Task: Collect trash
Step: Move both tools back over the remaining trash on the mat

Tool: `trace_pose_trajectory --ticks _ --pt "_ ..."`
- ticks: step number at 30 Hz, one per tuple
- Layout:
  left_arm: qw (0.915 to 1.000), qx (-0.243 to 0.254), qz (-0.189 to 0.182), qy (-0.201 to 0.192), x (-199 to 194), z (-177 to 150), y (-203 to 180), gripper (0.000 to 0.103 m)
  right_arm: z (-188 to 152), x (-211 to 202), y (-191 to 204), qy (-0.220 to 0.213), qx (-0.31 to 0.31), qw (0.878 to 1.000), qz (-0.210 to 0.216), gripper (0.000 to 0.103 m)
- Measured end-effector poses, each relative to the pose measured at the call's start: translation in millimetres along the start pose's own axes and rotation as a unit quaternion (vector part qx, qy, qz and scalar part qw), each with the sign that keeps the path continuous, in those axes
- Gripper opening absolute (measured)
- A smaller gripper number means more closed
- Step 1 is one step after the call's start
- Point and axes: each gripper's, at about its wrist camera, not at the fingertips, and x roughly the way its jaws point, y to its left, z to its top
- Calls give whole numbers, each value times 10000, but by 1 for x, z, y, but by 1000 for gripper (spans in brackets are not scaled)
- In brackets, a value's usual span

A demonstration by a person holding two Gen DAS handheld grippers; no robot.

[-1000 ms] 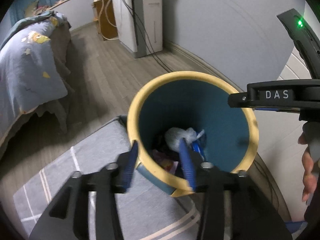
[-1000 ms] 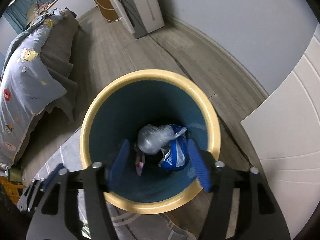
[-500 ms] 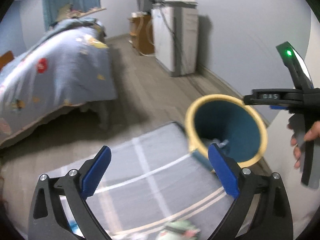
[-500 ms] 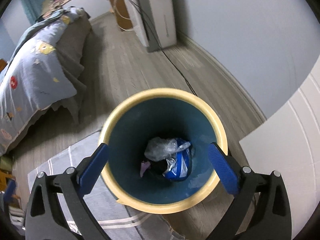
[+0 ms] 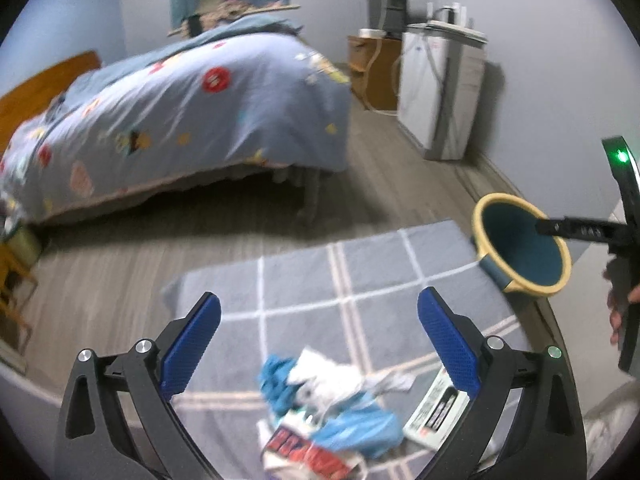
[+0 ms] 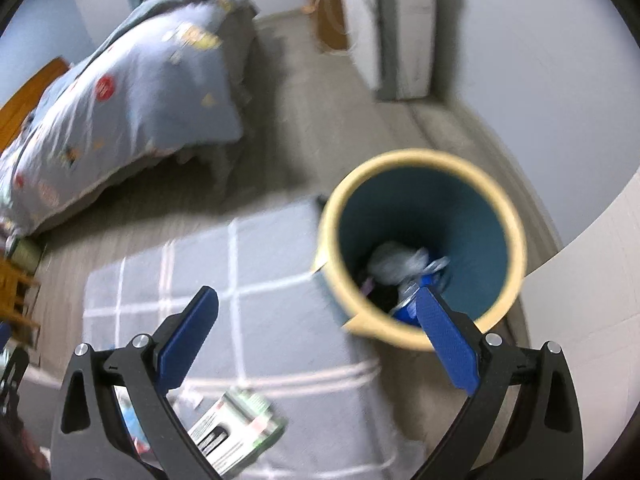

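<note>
Turning from: the bin [image 5: 520,248] toward the litter [image 5: 324,404] on the rug [image 5: 360,272]; a second ago both claws hung over the bin mouth, now the left view looks down at the rug.
Left claw [image 5: 318,344]: jaws spread as wide as they go, nothing between the pads; a second ago they were about half closed beside the bin rim.
Right claw [image 6: 316,344]: also wide and empty; the bin [image 6: 424,248] has slid from the centre of its view to the right, so it is leaving too.
In the bin: a pale bag [image 6: 396,264] and blue wrapper lie at the bottom, matching what was there a second ago; I judge that drop is finished.
Litter: a heap of blue and white crumpled pieces and a red printed wrapper, just below the left claw's fingers, well apart from the bin.
Carton [image 5: 436,408]: flat on the rug beside the heap; the right view shows it [image 6: 236,424] near its left finger.
Meaning: one load is done, more remains; the next move is probably a reach down onto the heap.
Blur: both views smear, so small pieces are hard to tell apart.
</note>
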Motion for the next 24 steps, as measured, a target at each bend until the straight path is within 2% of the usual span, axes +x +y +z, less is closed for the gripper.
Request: trace_pose_trajectory --ticks 3,7,10,13,16,20,24 --pt "9996 -236 83 135 3 -15 20 98 -21 7 20 193 -89 9998 11 97" --pt "9980 -599 0 199 3 -28 42 98 -49 20 41 491 -296 9983 -97 97" --pt "9979 -588 86 267 6 -35 51 98 -71 32 48 716 -145 9973 -97 97" --pt "9972 -664 -19 331 9 -40 61 98 -94 43 54 950 81 9954 6 97" --pt "9973 -645 -30 364 13 -42 66 98 -111 51 57 1084 213 9938 -94 97" --pt "9975 -550 135 419 17 -40 67 98 -126 60 54 1279 428 9907 -180 97" --pt "9975 -632 -41 323 12 -36 64 98 -135 79 55 1639 519 9851 -97 97"
